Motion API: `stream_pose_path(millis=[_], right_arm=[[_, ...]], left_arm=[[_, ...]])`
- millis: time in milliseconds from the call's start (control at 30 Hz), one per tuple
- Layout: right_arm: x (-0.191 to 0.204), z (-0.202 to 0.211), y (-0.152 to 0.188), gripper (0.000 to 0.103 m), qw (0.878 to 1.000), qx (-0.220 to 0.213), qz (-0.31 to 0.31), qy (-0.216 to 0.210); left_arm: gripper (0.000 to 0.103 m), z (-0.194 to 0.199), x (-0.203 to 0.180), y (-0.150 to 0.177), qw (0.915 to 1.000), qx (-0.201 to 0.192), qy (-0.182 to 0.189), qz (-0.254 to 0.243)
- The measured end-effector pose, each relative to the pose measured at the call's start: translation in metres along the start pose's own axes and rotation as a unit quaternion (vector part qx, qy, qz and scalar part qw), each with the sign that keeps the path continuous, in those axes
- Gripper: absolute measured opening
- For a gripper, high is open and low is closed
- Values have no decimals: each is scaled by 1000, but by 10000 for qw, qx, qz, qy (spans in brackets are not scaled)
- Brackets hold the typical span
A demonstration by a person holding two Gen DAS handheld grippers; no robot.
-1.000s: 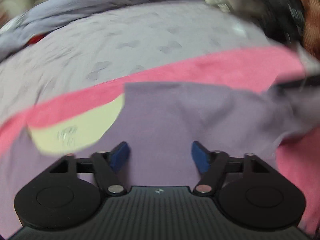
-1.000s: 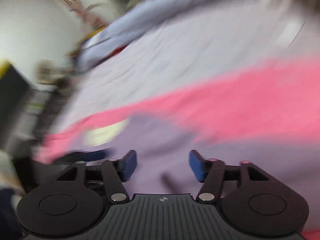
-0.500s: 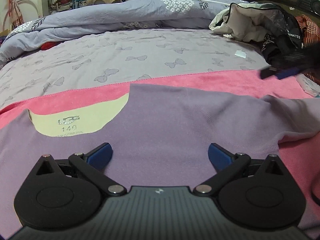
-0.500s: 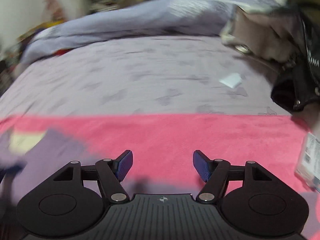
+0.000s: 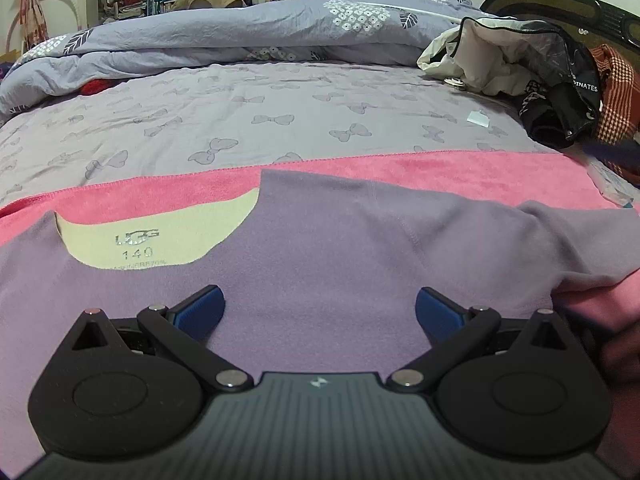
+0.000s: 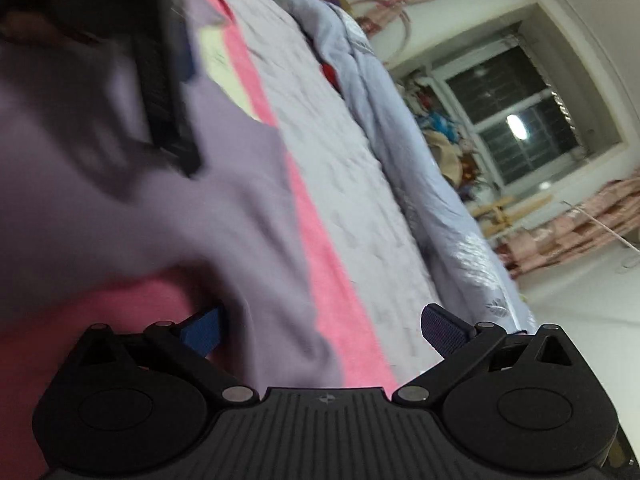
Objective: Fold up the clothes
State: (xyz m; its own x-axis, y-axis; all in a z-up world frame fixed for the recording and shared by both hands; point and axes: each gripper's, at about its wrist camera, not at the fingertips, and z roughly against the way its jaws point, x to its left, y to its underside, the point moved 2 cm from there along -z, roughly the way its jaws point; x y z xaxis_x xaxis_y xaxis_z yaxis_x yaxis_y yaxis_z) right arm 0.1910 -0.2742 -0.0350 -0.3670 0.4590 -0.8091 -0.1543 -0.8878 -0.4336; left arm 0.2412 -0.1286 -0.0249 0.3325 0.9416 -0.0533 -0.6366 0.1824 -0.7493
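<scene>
A purple long-sleeved shirt (image 5: 320, 248) lies flat on a pink towel (image 5: 460, 172) spread over the bed. Its cream inner collar (image 5: 160, 236) with a printed size label shows at the left. My left gripper (image 5: 320, 306) hovers low over the shirt's chest, jaws wide open and empty. The right wrist view is rolled on its side. There my right gripper (image 6: 322, 326) is opening to its widest around the shirt's sleeve (image 6: 272, 300), and the blue pads (image 6: 204, 330) do not press on the cloth. The left gripper's dark housing (image 6: 166, 92) shows blurred at the upper left.
The lilac bow-print sheet (image 5: 280, 120) stretches beyond the towel. A rolled grey-blue duvet (image 5: 240, 36) lies along the far side. A heap of jackets and clothes (image 5: 520, 64) sits at the far right by the dark headboard (image 5: 560, 4). A window (image 6: 520, 120) is behind.
My right gripper swung from the middle of the towel to the shirt's sleeve, rolled about a quarter turn, and its jaws spread wider. The left gripper widened early on, then barely moved.
</scene>
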Motion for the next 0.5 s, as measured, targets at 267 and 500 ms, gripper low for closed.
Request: stream_pose_path(millis=[267,500], right_arm=[[-19,-30,25,103,9954,763,113,561],[-50,-31,90,103,9823,1712,430,633]], left_arm=[[103,0,1,0,10000,7,21,7],[103,0,-14,-23,9989,350,273,-181]])
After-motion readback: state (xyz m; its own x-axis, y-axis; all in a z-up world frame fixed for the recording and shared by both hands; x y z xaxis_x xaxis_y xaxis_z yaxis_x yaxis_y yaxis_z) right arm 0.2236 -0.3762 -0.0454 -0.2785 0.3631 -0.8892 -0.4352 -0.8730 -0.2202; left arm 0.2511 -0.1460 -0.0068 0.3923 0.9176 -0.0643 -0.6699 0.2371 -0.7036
